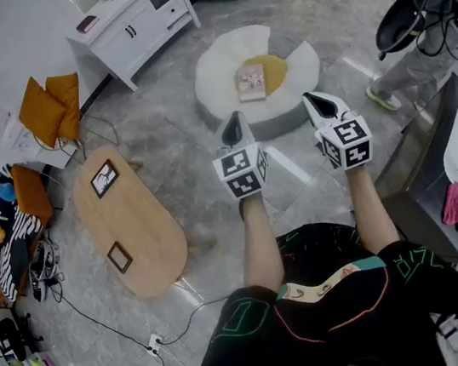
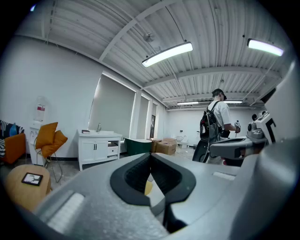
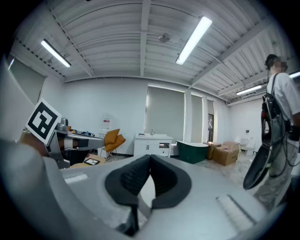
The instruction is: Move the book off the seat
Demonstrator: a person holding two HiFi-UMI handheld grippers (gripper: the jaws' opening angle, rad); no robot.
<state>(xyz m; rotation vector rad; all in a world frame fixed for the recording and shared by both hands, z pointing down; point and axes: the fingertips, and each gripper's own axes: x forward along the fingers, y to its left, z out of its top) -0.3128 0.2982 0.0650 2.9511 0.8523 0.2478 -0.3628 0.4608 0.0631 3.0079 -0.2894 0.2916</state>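
Book [image 1: 251,81] | lay on seat [image 1: 215,81], ahead of both grippers | left gripper [image 1: 234,123], right gripper [image 1: 316,102] were closed, empty | advised: open jaws, approach level, pinch the near edge.

The grey marble-look floor [image 1: 179,142] carries pretty much everything here. In the middle of it sits the round white seat [image 1: 221,76], with the book [image 1: 251,81] lying flat on top, right against a yellow cushion [image 1: 276,71]. Left of the seat and closer to the camera is an oval wooden table [image 1: 137,227], with a dark-framed flat thing [image 1: 104,178] on the end nearer the seat and a smaller frame [image 1: 119,257] on the end farther from it. Beyond the seat to the left, a white cabinet [image 1: 131,25] has a small dark item [image 1: 87,23] on top.
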